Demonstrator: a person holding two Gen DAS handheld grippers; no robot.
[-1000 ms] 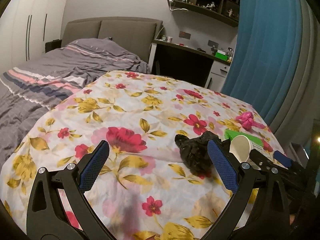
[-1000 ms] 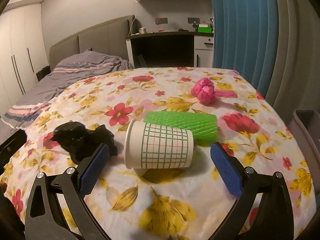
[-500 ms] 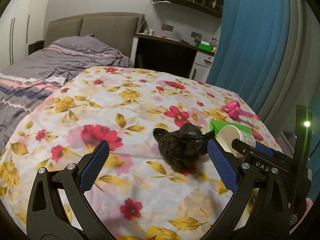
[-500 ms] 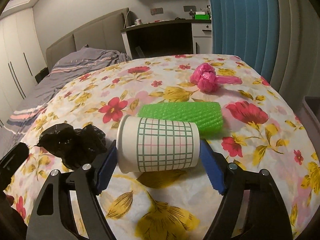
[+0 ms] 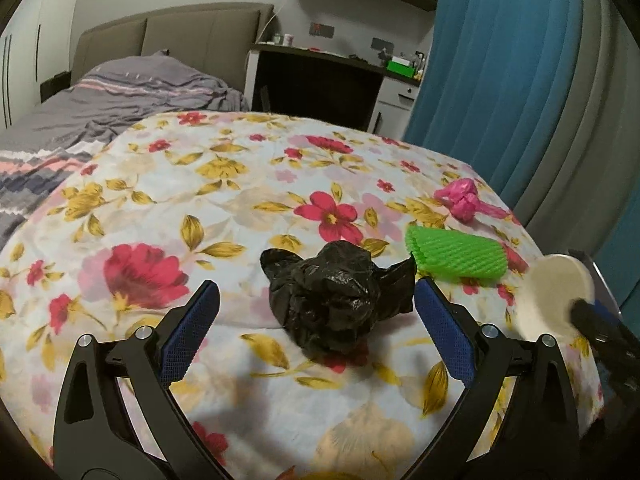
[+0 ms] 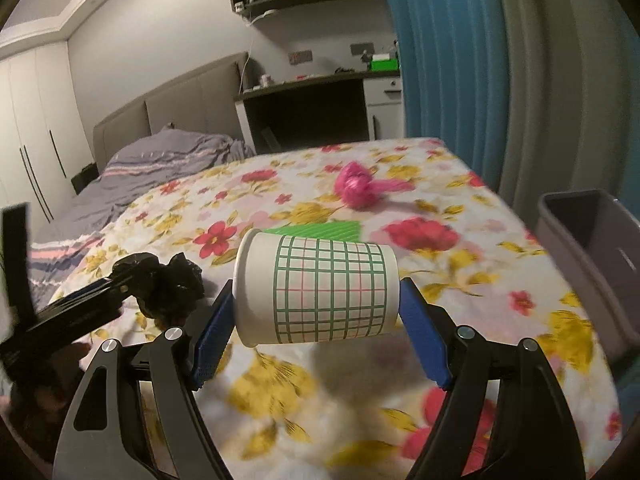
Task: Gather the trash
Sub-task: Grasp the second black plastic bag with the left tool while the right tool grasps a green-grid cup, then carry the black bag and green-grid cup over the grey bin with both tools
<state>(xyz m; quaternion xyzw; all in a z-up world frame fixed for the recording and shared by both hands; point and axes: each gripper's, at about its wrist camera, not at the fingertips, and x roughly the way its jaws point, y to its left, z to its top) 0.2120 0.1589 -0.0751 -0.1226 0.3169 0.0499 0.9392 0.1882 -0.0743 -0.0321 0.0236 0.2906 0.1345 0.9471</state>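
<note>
My right gripper (image 6: 318, 312) is shut on a white paper cup with a green grid (image 6: 316, 290), held on its side above the floral cloth; the cup's mouth also shows in the left wrist view (image 5: 554, 296). My left gripper (image 5: 316, 322) is open, its blue pads on either side of a crumpled black plastic bag (image 5: 334, 296), which lies on the cloth and also shows in the right wrist view (image 6: 168, 284). A green foam net sleeve (image 5: 456, 258) and a knotted pink bag (image 5: 464, 200) lie further right on the cloth.
The table has a floral cloth (image 5: 200, 200). A grey bin (image 6: 592, 264) stands beside its right edge. A bed with grey bedding (image 5: 100, 108) is at the left, a desk (image 5: 328, 80) behind, and a blue curtain (image 5: 500, 80) at the right.
My right gripper closed on the paper cup and lifted it off the cloth. My left gripper moved right and forward until its pads flank the black bag.
</note>
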